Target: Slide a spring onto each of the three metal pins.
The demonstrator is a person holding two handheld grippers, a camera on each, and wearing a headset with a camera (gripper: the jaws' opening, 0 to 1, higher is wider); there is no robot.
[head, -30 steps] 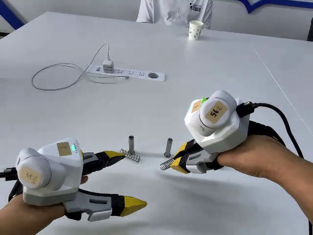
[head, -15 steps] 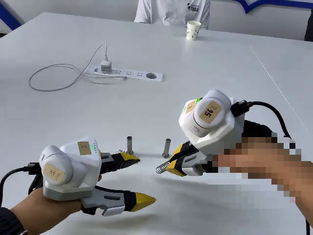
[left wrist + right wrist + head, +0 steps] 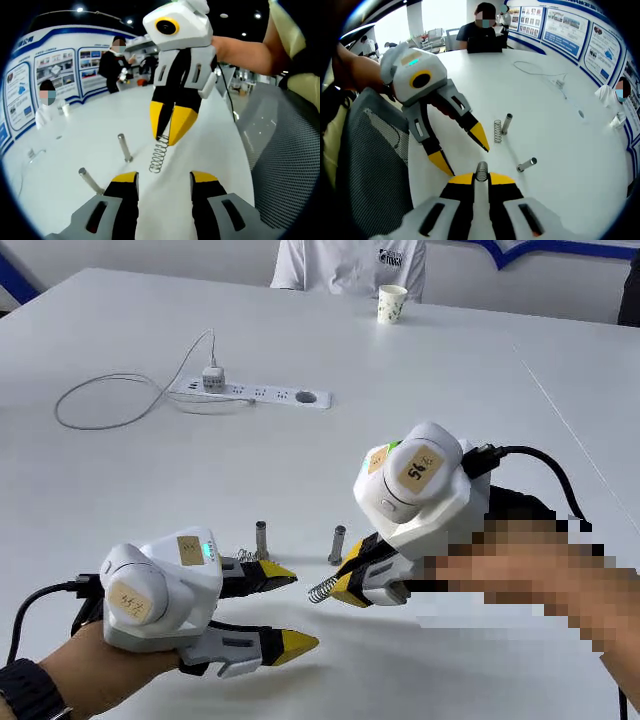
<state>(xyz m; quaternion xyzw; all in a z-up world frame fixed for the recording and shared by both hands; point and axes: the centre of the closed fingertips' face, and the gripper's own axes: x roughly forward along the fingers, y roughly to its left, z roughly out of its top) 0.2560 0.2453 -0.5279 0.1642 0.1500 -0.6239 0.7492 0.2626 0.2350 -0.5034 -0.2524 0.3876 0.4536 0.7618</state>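
Right tool (image 3: pixel 347 583): clenched on spring (image 3: pixel 320 589), pinching one end.
Left tool (image 3: pixel 297 610): released, empty.
Handling: light, bendy; hold near the end, bore free.

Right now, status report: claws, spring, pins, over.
Left claw open, empty. Right claw shut on held spring. Left pin, right pin upright, bare; loose spring beside left pin. Nothing blocking right pin.

A power strip (image 3: pixel 250 394) and paper cup (image 3: pixel 392 304) on table (image 3: pixel 450 380).
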